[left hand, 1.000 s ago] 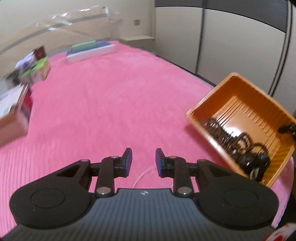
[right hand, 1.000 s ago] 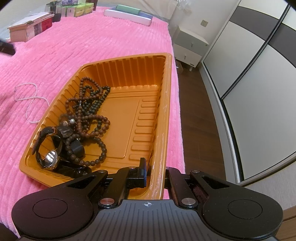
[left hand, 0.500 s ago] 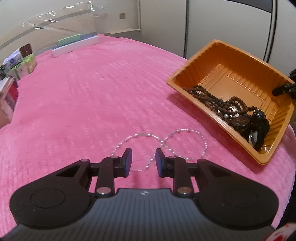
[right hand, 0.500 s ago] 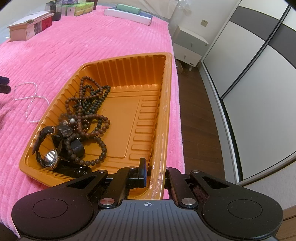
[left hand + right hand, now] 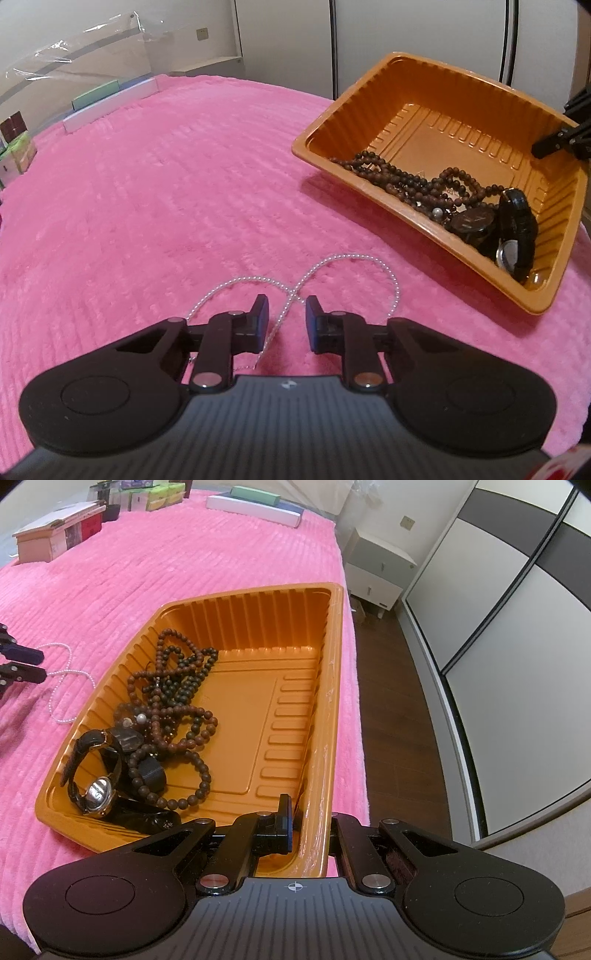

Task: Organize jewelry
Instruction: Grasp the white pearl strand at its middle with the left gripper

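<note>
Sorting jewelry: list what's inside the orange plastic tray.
Inside the orange plastic tray: tangled dark wooden bead strands, a black-strapped wristwatch and another dark watch. Anything beneath the pile is hidden.

No readable text.
Only a small crosshair mark on each gripper body; box labels at the bed's far edge too blurred.

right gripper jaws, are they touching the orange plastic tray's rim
Touching: the right wrist view shows the right gripper jaws clamped on the orange plastic tray rim, one each side.
</note>
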